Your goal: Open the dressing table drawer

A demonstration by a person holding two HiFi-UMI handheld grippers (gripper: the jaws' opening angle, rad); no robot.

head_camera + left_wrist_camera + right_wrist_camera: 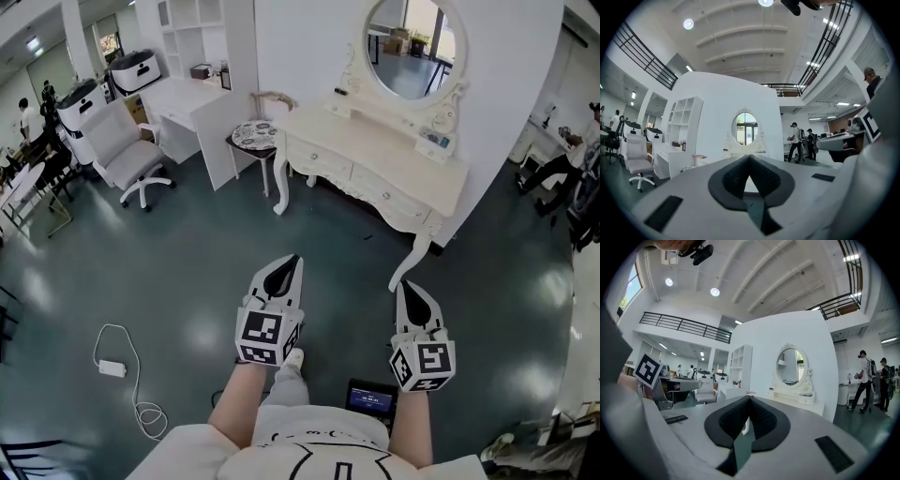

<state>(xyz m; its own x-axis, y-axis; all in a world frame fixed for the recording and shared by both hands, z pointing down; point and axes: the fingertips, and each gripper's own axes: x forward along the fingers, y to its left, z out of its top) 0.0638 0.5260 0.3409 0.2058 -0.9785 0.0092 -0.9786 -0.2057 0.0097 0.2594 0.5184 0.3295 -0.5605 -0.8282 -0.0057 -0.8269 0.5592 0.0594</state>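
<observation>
The cream dressing table [375, 155] with an oval mirror [412, 47] stands against the white wall ahead; its drawers [389, 194] on the front are closed. My left gripper [294, 259] and right gripper [401, 285] hover level over the dark floor, well short of the table, both shut with nothing between the jaws. In the left gripper view the closed tips [749, 157] point at the dressing table [744, 148] far off. The right gripper view shows its shut tips [750, 398] with the dressing table [799, 399] off to the right.
A stool with a patterned seat [255, 137] stands left of the table, beside a white desk [192, 105] and an office chair [129, 152]. A charger and cable [114, 368] lie on the floor at the left. A small screen [371, 399] sits near my feet. People stand at the room's edges.
</observation>
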